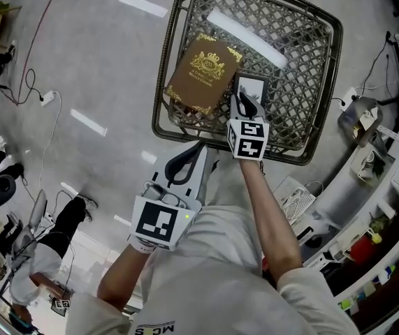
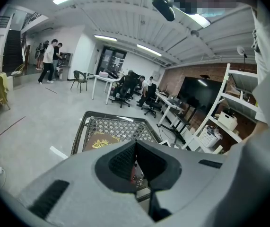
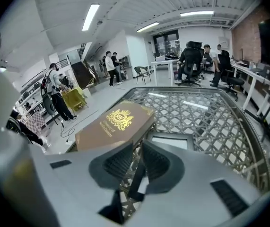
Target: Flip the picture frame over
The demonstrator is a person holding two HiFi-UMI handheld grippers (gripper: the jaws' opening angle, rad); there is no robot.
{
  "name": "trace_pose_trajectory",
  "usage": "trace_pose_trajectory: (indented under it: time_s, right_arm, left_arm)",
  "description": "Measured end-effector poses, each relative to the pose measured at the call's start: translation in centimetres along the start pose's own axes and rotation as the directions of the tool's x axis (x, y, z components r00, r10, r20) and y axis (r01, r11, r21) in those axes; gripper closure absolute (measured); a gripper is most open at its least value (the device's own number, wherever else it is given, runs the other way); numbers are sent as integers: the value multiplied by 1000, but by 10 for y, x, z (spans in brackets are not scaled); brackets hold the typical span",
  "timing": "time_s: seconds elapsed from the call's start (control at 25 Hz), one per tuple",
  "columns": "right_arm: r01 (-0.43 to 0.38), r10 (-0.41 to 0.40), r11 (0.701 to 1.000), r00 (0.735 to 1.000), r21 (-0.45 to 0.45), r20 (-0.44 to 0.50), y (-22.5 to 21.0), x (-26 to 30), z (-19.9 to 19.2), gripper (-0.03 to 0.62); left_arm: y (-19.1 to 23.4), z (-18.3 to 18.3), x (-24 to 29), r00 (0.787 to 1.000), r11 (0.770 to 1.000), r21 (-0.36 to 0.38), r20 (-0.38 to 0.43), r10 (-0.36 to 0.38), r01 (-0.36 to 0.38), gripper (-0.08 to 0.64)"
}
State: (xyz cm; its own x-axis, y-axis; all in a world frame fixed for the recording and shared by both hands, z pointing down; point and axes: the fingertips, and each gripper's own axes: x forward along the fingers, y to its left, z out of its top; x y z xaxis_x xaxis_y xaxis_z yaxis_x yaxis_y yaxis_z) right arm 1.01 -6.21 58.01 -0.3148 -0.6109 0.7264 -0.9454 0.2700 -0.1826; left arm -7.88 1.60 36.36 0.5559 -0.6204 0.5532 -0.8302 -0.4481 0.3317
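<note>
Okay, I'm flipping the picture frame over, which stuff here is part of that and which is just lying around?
Job in hand:
picture frame, flat on the lattice table
right gripper, fingers open just short of the frame

Lying about:
brown box with gold crest, beside the frame
left gripper, off the table, fingers shut

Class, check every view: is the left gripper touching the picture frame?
Apart. The head view shows the left gripper held near the front rim of the table, with bare lattice between it and the picture frame.
</note>
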Motion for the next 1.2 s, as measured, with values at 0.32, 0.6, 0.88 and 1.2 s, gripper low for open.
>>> trace_pose_trajectory:
  time_s: [0.32,0.6,0.88,1.2]
  right_arm:
    - [28,-26,999,998,42,-51,-6,21,-17,512]
    - [51,-44,996,995,73,-89,-11,32,-25,508]
    - [65,-53,992,993,111,-106,-12,34,-29,506]
    - [72,-60,991,992,108,-110,-9,37,-32,494]
  left_arm:
    - [1,-4,2,1000,999,-34,0,8,-8,535]
    - [3,-9,2,1000,999,-42,-9,17,-17,535]
    - [3,-15,-1,1000,999,-35,-17,21,-22,535]
    - [7,-19,-3,999,999,-18,-16,35,-35,535]
